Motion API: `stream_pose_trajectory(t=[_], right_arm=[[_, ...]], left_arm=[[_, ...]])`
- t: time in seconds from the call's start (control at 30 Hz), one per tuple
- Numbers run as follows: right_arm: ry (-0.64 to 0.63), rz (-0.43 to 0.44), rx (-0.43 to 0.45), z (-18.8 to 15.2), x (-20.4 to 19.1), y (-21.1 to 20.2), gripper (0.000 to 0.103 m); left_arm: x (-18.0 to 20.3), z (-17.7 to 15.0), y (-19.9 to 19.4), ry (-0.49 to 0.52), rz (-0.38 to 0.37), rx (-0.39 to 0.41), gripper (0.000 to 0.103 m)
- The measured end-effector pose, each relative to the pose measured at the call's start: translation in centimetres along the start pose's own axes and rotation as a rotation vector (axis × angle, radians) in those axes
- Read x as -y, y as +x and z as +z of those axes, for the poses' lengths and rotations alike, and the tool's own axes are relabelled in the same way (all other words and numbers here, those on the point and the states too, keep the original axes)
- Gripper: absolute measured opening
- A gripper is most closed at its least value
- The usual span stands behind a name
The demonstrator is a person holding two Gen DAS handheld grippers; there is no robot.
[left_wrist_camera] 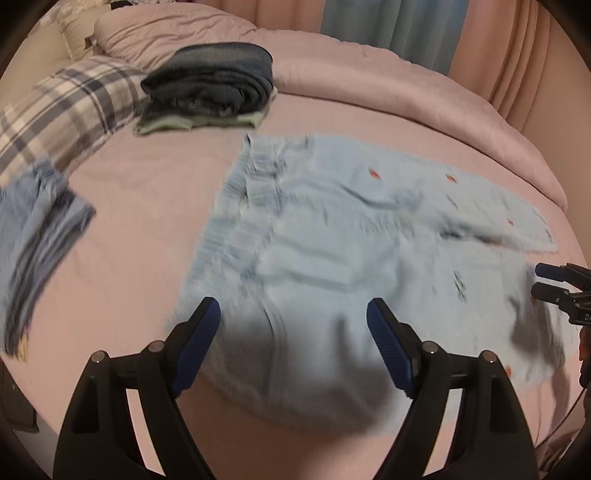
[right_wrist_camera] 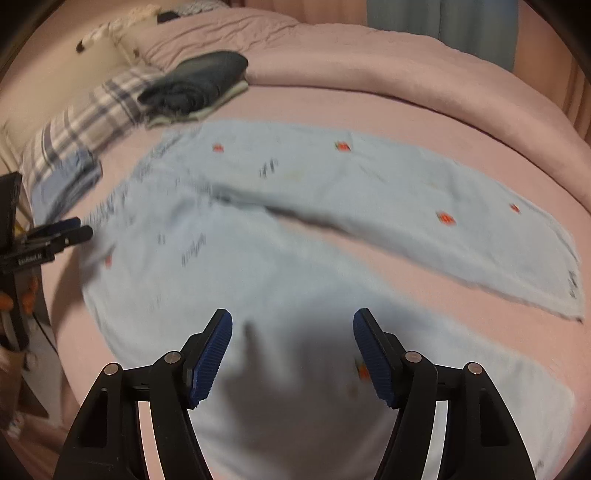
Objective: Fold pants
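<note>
Light blue pants (left_wrist_camera: 351, 229) with small red marks lie spread flat on the pink bed sheet (left_wrist_camera: 140, 206), waistband toward the left and both legs running right. My left gripper (left_wrist_camera: 293, 310) hangs open above the seat of the pants, its blue pads apart with nothing pinched. In the right wrist view the pants (right_wrist_camera: 295, 184) show their two legs split apart; my right gripper (right_wrist_camera: 293, 319) stands open over the near leg. Each gripper shows in the other's view: the right gripper (left_wrist_camera: 546, 280) at the right edge, the left gripper (right_wrist_camera: 74, 229) at the left edge. Both views are blurred.
A stack of folded dark clothes (left_wrist_camera: 210, 81) sits at the back by a plaid pillow (left_wrist_camera: 66, 107). A folded blue denim garment (left_wrist_camera: 33, 236) lies at the left. A bunched pink duvet (left_wrist_camera: 369, 74) lines the far side, with curtains (left_wrist_camera: 388, 26) behind.
</note>
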State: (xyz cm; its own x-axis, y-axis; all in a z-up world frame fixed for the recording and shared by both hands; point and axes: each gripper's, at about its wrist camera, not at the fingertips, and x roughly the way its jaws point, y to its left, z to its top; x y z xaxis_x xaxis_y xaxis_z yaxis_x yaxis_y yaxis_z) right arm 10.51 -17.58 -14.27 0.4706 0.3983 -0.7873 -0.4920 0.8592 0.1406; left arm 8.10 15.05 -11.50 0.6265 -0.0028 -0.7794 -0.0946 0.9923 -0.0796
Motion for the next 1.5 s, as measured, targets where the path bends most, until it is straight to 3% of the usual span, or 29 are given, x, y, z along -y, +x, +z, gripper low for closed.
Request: stream_pose_trajectory(t=[0.23,0.43,0.53,0.63,0.8,0.87,1.0,1.07,1.1,1.17,1.23,1.3,1.37,1.4,1.5], right_arm=[[-0.095,0.002,0.032,6.3,0.0,2.4,0.069],[-0.074,-0.007,0.035,11.8,3.4,5.0,0.069],[-0.080,-0.046,-0.014,14.0,5.1,7.4,0.069],[-0.081,-0.058,-0.061,15.6,6.2,9.3,0.069],[-0.108,0.007,-0.087,17.5,6.1,11.4,0.069],[-0.140,0.036,-0.105,18.2,5.7,12.3,0.069],[-0.233,0.067,-0.217,18.1,3.8,14.8,0.069],[-0.303,0.027,-0.253,17.5,2.5,15.2,0.061],[-0.321,0.071,-0.253,17.5,2.0,14.5,0.034],[-0.344,0.102,-0.250,17.6,1.3,13.4,0.007],[-0.393,0.061,-0.223,17.8,0.7,12.6,0.007],[-0.345,0.053,-0.188,18.5,1.2,12.3,0.007],[-0.298,0.007,-0.219,18.3,2.1,13.9,0.007],[-0.284,0.010,-0.228,18.0,2.4,14.3,0.009],[-0.291,0.028,-0.202,18.2,2.4,12.4,0.016]], left_arm=[[-1.7,7.1,4.1,0.057,0.012,0.017,0.082],[-5.4,12.8,9.4,-0.040,-0.037,-0.063,0.082],[-6.3,14.1,11.4,-0.068,-0.042,-0.101,0.082],[-6.6,15.2,13.1,-0.061,-0.095,-0.136,0.082],[-5.5,16.2,15.3,0.011,-0.126,-0.203,0.080],[-4.9,16.4,15.9,0.048,-0.138,-0.227,0.064],[-3.8,15.8,16.3,0.118,-0.132,-0.246,0.044],[-3.8,15.8,15.9,0.108,-0.147,-0.236,0.032],[-3.9,15.8,15.5,0.101,-0.157,-0.226,0.030],[-3.7,15.9,14.7,0.105,-0.151,-0.197,0.028],[-3.5,16.0,14.0,0.113,-0.124,-0.161,0.027],[-3.5,15.9,14.2,0.128,-0.120,-0.137,0.029],[-3.6,15.4,16.0,0.120,-0.078,-0.194,0.045],[-4.0,15.4,16.3,0.121,-0.065,-0.205,0.048],[-4.1,15.9,15.4,0.119,-0.047,-0.181,0.063]])
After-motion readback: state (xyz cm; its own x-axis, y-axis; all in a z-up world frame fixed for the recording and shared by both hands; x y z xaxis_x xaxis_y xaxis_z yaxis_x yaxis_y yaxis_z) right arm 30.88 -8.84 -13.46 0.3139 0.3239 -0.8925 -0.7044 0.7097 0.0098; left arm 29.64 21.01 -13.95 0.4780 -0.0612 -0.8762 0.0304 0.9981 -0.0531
